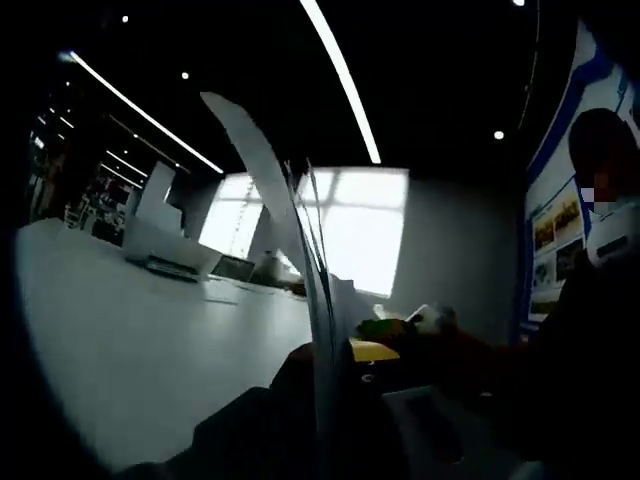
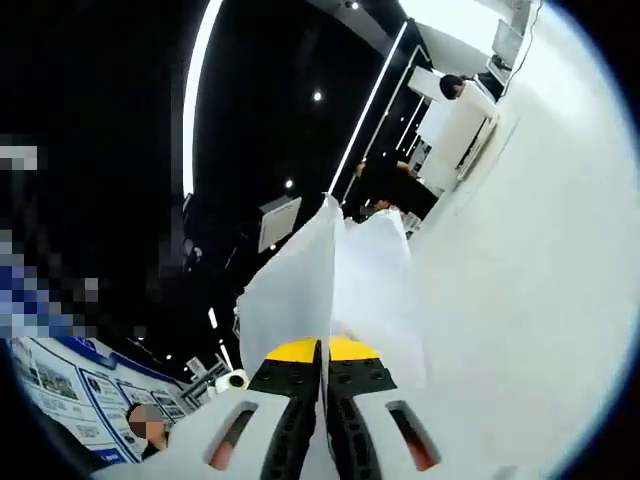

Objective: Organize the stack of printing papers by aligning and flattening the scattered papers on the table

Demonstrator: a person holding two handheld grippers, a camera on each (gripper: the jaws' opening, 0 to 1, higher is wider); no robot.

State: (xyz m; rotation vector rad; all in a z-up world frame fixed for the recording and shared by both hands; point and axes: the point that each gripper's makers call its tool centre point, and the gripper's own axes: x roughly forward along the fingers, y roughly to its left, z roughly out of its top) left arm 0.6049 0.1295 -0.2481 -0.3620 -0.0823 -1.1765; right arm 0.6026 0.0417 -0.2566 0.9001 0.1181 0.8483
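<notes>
Right claw (image 2: 322, 372): you clench upright papers (image 2: 300, 290).
Left claw (image 1: 330, 400): dark; grip on sheets unclear.
Room: bare counter (image 1: 130, 340) beside you.

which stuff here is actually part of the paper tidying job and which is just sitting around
Part of the job:
- the paper sheets, held on edge
- right gripper, jaws shut on the sheets
- left gripper, gripping the sheets' edge
- white table

Just sitting around:
- printer
- wall poster
</notes>
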